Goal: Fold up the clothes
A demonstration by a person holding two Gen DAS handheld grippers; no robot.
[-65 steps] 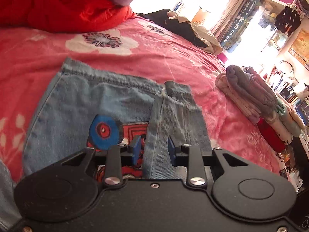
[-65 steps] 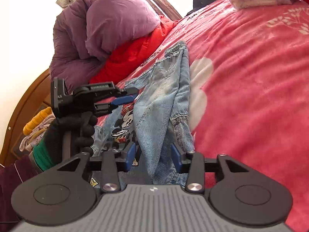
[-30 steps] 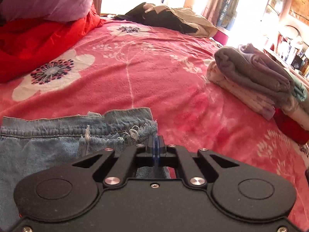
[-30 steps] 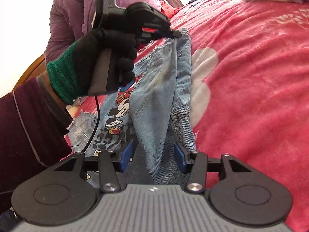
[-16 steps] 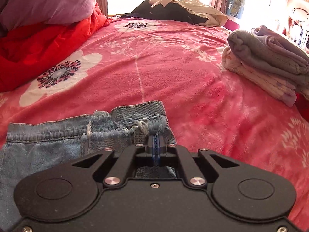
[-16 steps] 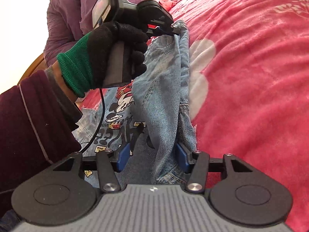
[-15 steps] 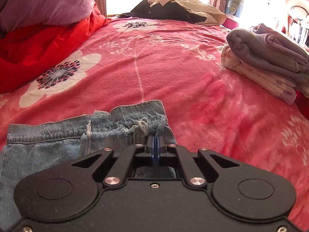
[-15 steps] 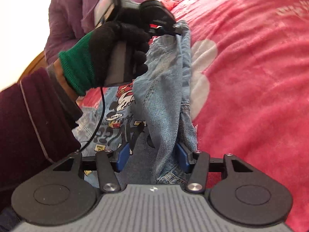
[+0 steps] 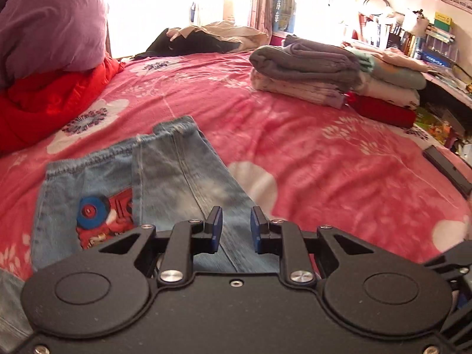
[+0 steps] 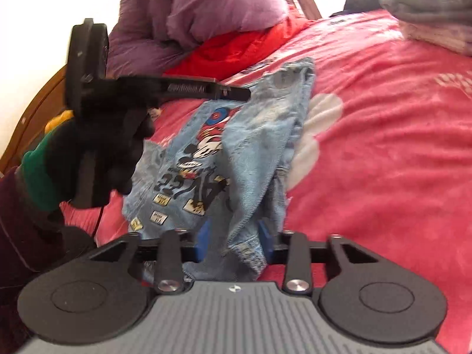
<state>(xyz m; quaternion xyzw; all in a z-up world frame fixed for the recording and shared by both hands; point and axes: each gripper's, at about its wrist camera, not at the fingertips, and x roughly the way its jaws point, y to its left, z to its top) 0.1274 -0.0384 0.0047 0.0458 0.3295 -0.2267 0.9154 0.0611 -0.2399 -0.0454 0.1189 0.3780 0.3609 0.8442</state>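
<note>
Light blue jeans (image 9: 165,171) with a cartoon print lie on the pink flowered bedspread (image 9: 324,153), one leg folded over the other. My left gripper (image 9: 235,230) is open and empty, held above the folded leg. In the right wrist view the left gripper (image 10: 236,93) hovers over the jeans (image 10: 236,147), held by a black gloved hand. My right gripper (image 10: 234,243) is open, its blue pads on either side of a raised fold of denim near the jeans' close end.
A stack of folded clothes (image 9: 318,70) sits at the far right of the bed. A purple duvet (image 9: 44,20) and a red blanket (image 9: 50,100) lie at the left. Dark and beige clothes (image 9: 206,39) lie at the far end. Shelves stand beyond the right edge.
My left gripper has let go of the jeans' hem, opened, and pulled back above the folded leg. The hem now lies flat on the bed. The right gripper stays open around the denim fold.
</note>
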